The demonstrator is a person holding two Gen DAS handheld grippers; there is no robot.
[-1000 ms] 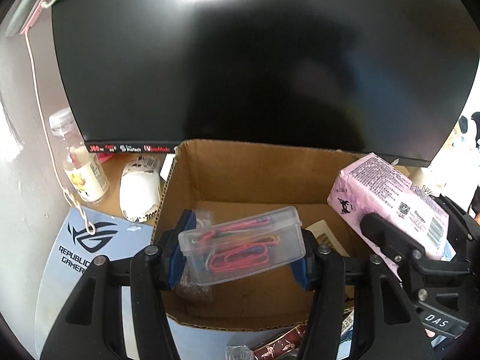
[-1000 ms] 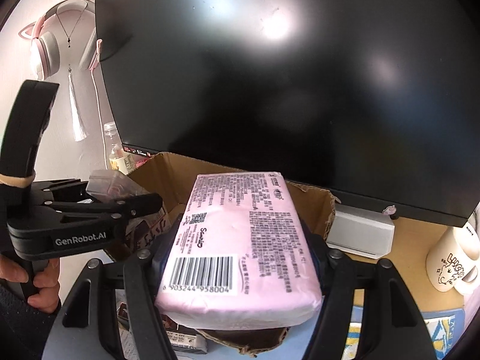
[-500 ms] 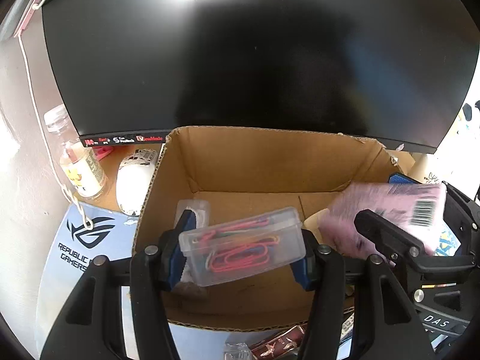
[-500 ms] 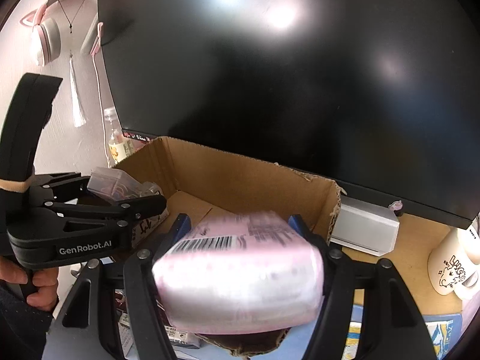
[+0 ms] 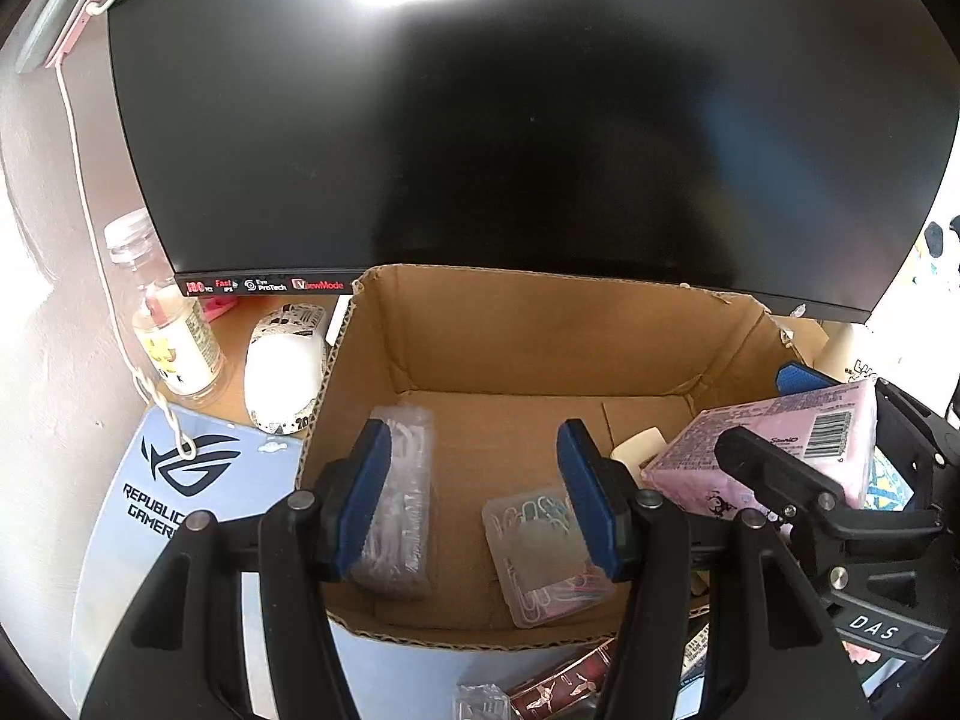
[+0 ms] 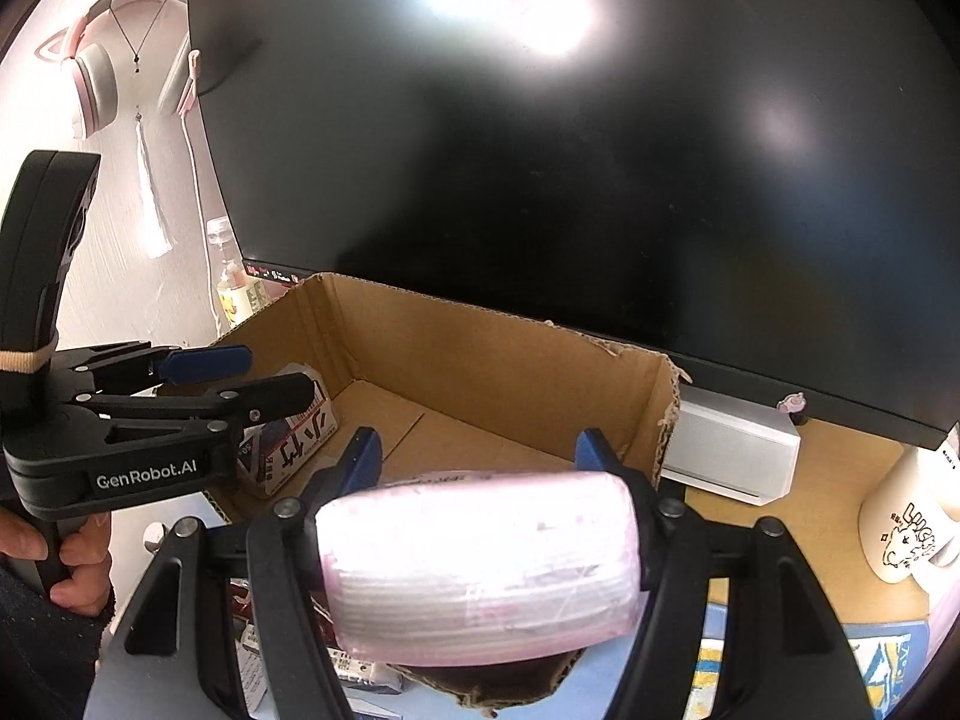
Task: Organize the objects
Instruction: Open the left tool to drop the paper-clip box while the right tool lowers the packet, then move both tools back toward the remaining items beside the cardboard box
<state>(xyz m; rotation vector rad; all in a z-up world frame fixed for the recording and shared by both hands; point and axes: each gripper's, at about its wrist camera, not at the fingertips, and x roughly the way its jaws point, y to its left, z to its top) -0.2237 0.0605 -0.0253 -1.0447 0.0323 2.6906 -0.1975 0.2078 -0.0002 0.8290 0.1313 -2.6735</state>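
An open cardboard box (image 5: 540, 324) stands in front of a black monitor; it also shows in the right wrist view (image 6: 480, 360). My left gripper (image 5: 474, 486) is open and empty over the box. A clear case of coloured paper clips (image 5: 540, 558) lies on the box floor below it, beside a clear packet (image 5: 402, 510). My right gripper (image 6: 480, 462) is shut on a pink tissue pack (image 6: 480, 564), tilted down over the box's right side; the pack shows in the left wrist view (image 5: 774, 450).
The monitor (image 5: 528, 120) looms right behind the box. A white mouse (image 5: 282, 372), a small bottle (image 5: 168, 324) and a blue mouse pad (image 5: 150, 510) lie to the left. A white speaker (image 6: 726, 456) and a mug (image 6: 900, 534) stand to the right. Small packets (image 5: 558, 684) lie before the box.
My left gripper opened and the paper clip case dropped onto the box floor. My right gripper tipped the pink pack forward and down toward the box.
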